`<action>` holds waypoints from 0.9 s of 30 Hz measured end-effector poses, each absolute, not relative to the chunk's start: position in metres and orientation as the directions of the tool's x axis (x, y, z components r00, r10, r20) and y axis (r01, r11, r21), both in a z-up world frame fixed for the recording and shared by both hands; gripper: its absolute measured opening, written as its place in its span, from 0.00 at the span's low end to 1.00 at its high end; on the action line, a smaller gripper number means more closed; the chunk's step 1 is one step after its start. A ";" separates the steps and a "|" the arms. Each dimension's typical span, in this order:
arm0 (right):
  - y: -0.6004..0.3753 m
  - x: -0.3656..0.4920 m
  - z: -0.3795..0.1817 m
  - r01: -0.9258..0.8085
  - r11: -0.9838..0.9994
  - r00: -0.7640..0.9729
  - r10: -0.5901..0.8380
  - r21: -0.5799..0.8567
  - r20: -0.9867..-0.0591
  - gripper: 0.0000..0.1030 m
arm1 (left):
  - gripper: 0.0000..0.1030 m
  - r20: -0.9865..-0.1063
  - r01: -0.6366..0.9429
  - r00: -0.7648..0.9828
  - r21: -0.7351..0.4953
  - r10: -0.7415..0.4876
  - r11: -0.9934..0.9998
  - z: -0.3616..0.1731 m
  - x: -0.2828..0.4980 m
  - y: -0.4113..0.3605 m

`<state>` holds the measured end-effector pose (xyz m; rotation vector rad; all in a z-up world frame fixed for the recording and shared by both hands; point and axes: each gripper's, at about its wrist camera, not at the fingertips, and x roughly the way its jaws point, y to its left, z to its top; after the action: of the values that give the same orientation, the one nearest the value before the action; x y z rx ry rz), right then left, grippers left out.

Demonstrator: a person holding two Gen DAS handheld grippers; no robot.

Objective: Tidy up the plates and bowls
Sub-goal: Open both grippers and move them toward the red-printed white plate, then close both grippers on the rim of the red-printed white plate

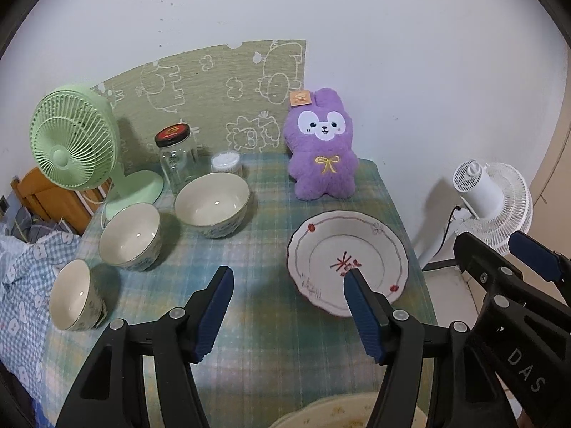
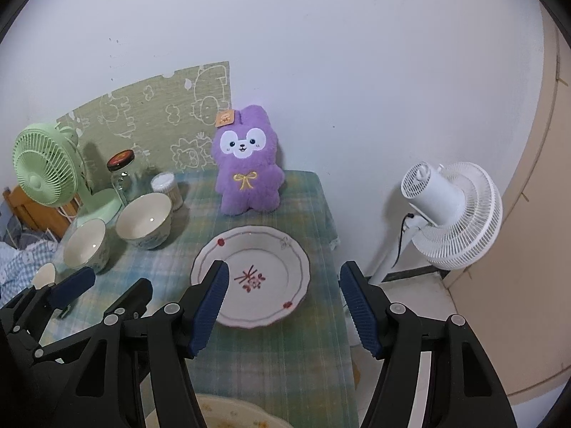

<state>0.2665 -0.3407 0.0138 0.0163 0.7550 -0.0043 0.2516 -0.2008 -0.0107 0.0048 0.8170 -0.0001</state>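
Both hand-held grippers hang over the near part of the counter (image 1: 271, 356), and both stand apart with nothing between the pads: the left hand-held gripper (image 1: 289, 285) over bare checked cloth with its right finger crossing in front of the plate's near rim, the right hand-held gripper (image 2: 282, 278) straddling the right half of that plate in its own view, not touching it. That flowered plate (image 1: 357, 239) lies flat on the right side of the counter, scalloped rim, red sprig in the middle. Over on the left, three bowls run in a slanting row: the large bowl (image 1: 212, 205) farthest back, the middle bowl (image 1: 130, 235) just beside it, and the small bowl (image 1: 76, 294) nearest, tipped on its side at the counter's left edge. Right at the bottom, under the grippers, the rim of a cream dish (image 1: 342, 413) peeks in. Behind the bowls stand a green fan (image 1: 75, 142), a glass jar (image 1: 176, 157) with a dark lid and a tub of cotton swabs (image 1: 226, 162). A purple plush rabbit (image 1: 321, 146) sits upright at the back against the wall, and a white fan (image 2: 449, 214) stands on the floor off to the right.
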 end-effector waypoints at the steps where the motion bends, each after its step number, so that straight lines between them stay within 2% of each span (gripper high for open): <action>1: -0.341 0.269 0.013 0.009 1.000 0.728 0.003 0.013 -0.686 0.63 | 0.64 -0.729 -0.001 0.684 0.005 0.004 1.000 -0.013 0.256 -0.202; 27: -0.353 0.358 -0.075 0.015 0.999 0.648 0.022 0.042 -0.761 0.61 | 0.57 -0.790 -0.032 0.613 -0.009 0.012 0.999 -0.092 0.334 -0.219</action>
<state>0.3584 -0.3530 -0.0751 0.0459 0.8659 0.0042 0.3338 -0.2193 -0.0916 -0.0230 0.9111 0.0253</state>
